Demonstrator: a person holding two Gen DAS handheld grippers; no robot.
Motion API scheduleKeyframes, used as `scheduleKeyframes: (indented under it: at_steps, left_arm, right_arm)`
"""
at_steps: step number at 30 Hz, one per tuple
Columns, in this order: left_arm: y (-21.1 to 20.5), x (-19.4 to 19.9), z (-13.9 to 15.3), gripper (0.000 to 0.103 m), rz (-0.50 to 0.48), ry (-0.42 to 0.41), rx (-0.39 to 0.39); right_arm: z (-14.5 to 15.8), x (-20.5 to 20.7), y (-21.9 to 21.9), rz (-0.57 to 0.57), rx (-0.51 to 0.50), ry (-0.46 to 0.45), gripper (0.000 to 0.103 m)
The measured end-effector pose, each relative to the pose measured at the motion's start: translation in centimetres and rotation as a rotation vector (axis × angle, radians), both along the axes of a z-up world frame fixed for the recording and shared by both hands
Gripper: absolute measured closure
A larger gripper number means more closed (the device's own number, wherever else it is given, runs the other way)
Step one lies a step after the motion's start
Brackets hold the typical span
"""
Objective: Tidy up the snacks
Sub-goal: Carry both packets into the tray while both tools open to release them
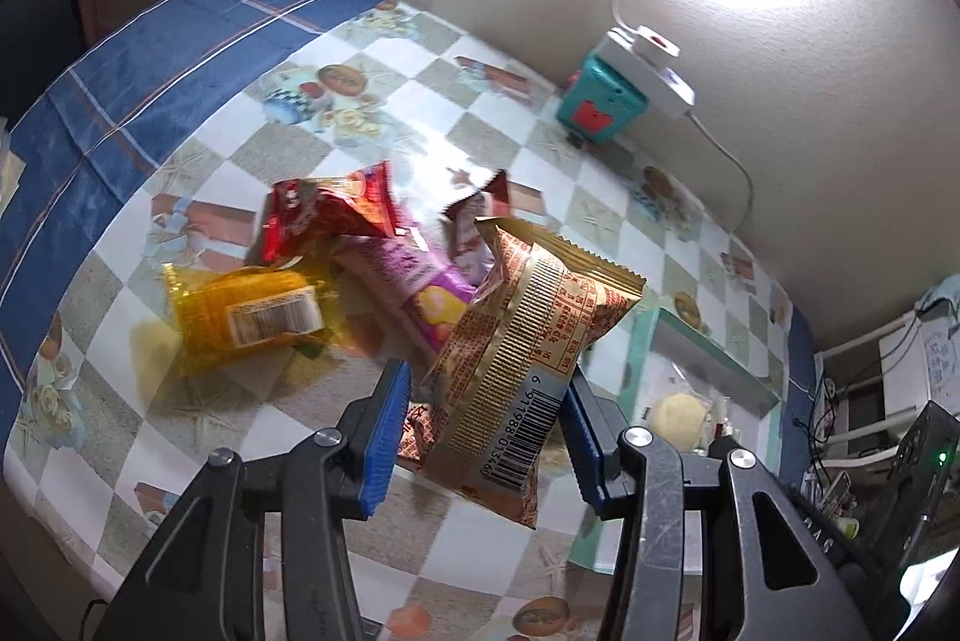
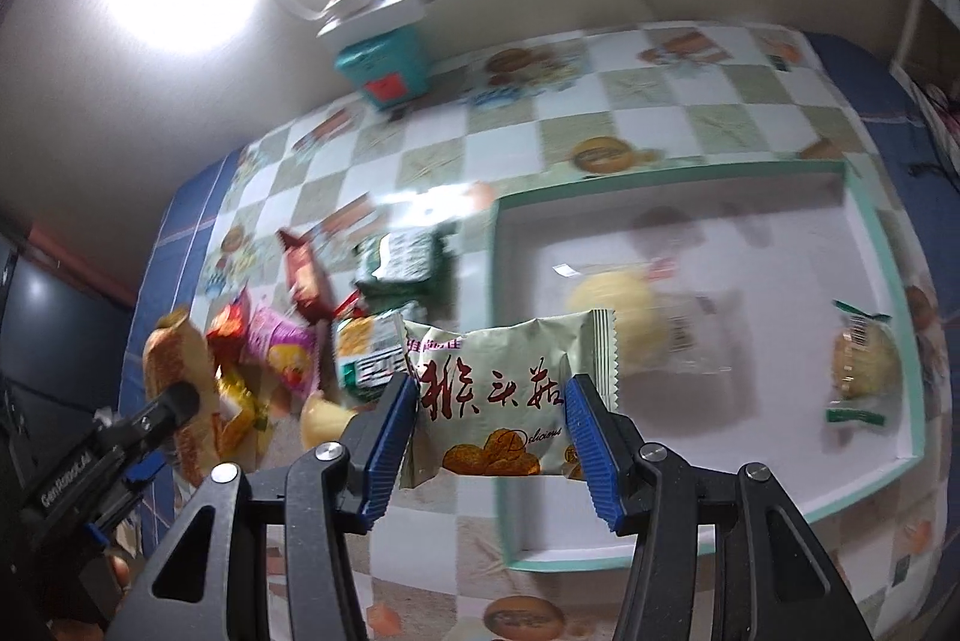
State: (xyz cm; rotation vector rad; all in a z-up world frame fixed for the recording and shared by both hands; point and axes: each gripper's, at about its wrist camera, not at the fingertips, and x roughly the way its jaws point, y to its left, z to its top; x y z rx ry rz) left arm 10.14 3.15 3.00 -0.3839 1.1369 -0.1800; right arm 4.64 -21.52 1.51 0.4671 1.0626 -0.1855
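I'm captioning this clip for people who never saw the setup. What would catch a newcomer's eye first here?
Each gripper grips a snack above the checkered table: the left gripper a gold packet with a barcode, the right gripper a pale green packet with red lettering. Behind the gold packet lies a heap of bright wrappers. To the right sits a white tray with a green rim, two wrapped pastries already in it.

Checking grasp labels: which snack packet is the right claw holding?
The pale green packet with red characters and pictured pastries, pinched between the right claw pads above the table. The gold packet is in the left claw; other packets lie loose.
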Motion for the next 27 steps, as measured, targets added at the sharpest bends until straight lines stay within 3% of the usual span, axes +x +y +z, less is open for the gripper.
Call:
scheduleKeyframes:
  at_steps: [8,15,27]
  left_arm:
    - [-4.3,-0.7,1.3,0.052,-0.076,-0.024,0.025]
    - [-9.8,-2.1,2.2,0.052,-0.204,-0.065,0.067]
    - [-17.7,-4.5,0.7,0.052,-0.373,-0.047,0.127]
  right_arm:
    - [1.0,-2.9,-6.7,-0.170,0.006,-0.021,0.048]
    - [1.2,-5.9,-11.5,-0.295,0.023,-0.023,0.048]
    - [1.0,-8.7,-15.5,-0.391,-0.014,0.008,0.048]
